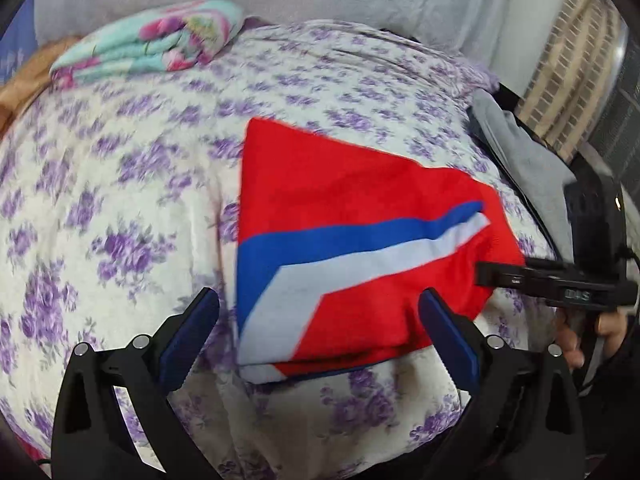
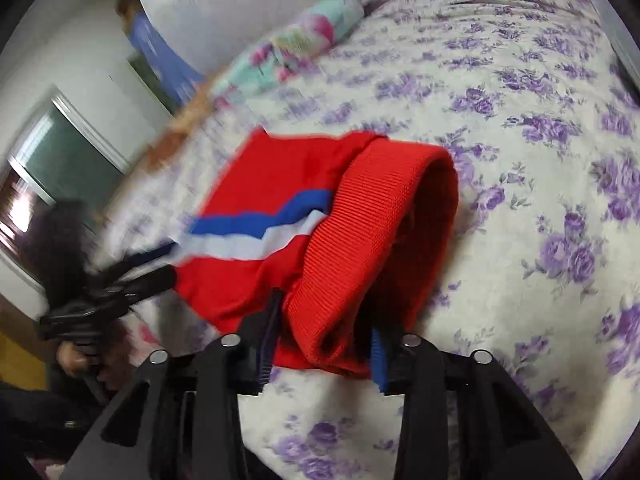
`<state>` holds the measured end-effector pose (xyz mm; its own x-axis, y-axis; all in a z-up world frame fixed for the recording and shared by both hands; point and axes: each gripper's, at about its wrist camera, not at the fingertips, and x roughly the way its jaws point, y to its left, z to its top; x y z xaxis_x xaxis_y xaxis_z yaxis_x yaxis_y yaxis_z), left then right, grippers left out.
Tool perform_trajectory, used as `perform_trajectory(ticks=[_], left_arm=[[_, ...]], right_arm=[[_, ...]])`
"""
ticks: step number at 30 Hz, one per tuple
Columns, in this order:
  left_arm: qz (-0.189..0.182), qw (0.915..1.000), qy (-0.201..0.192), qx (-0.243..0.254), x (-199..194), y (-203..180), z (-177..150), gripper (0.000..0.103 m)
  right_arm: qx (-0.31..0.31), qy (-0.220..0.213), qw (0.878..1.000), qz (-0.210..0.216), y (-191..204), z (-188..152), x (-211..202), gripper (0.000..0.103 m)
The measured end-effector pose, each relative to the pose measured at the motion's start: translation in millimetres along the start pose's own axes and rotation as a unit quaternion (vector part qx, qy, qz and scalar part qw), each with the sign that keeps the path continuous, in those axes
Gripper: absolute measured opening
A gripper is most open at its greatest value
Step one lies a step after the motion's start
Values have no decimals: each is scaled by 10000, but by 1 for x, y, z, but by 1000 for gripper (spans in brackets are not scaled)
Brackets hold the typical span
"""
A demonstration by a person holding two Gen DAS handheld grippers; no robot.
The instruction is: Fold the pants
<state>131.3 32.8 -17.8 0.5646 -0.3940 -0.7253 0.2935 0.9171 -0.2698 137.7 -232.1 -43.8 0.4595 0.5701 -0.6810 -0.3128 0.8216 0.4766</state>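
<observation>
— Though blurred at the edges, shows plenty from the left wrist: red pants with a blue and white stripe, lying folded on the flowered bed, between and just beyond the pads of the left claw. Spread wide, clamping nothing.

— And from the right wrist?

— Shows the ribbed waistband, not plain from the left. Bunched in a thick roll and lifted a little off the bed, sitting between the pads of the right claw. Grasping that roll, by the look of it, with cloth against both pads.

— Visible from the left wrist too?

— Only as a black finger seen side-on, touching the right edge of the pants, with the right hand behind it. Cannot tell the grip from there.

— Anything found in one view alone?

— Left wrist only: a grey garment at the bed's far right edge. Right wrist only: a window, and the left claw from outside, blurred, at the striped end of the pants, held by the left hand.

— Shared by both?

— A folded flowered blanket at the far end of the bed, well apart from the pants.
</observation>
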Motion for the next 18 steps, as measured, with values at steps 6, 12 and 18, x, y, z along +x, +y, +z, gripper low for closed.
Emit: perform_trajectory(ticks=[6,12,18], left_arm=[[-567,9953,-235,-745,-17,45,17,98],[-2019,9716,551,-1107,48,62,34,98],[-1890,9742,896,-852,83,50,45,98]], right_arm=[[69,-910,9955,-253,-13,4,-59,100],[945,2,9936,625,-37,-1,-4,100],[920,493,9863,1275,-22,22,39,99]])
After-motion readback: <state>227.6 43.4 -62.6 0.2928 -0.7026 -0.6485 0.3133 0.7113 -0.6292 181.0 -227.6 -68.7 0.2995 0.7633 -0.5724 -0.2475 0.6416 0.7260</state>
